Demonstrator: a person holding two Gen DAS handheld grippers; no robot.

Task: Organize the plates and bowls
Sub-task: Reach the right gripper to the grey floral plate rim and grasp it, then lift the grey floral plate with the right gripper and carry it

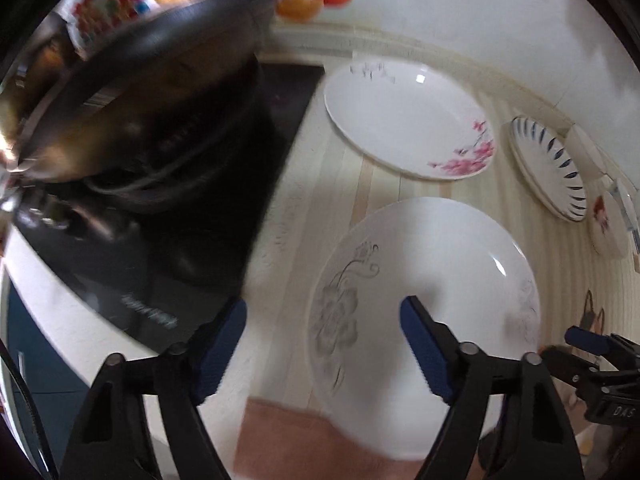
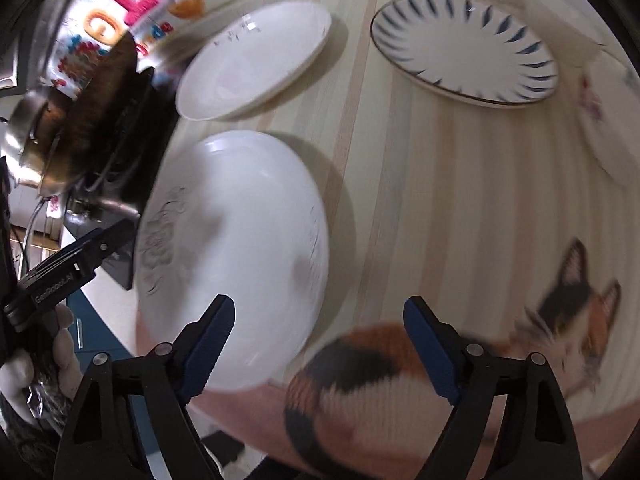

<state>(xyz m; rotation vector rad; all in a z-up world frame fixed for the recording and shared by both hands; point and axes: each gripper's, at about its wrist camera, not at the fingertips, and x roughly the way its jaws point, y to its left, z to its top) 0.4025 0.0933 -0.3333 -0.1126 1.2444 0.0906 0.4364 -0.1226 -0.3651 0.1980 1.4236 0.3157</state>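
Grippers first: your left gripper (image 1: 323, 344) and right gripper (image 2: 319, 340) both hang spread wide, holding nothing. Just ahead lies the grey-flowered plate (image 1: 424, 304) on the striped mat (image 2: 440, 200). Beyond sit the pink-blossom plate (image 1: 408, 120) and the blue-dashed plate (image 2: 464, 52), well apart. Nothing looks stacked yet; I'd judge gathering barely begun.
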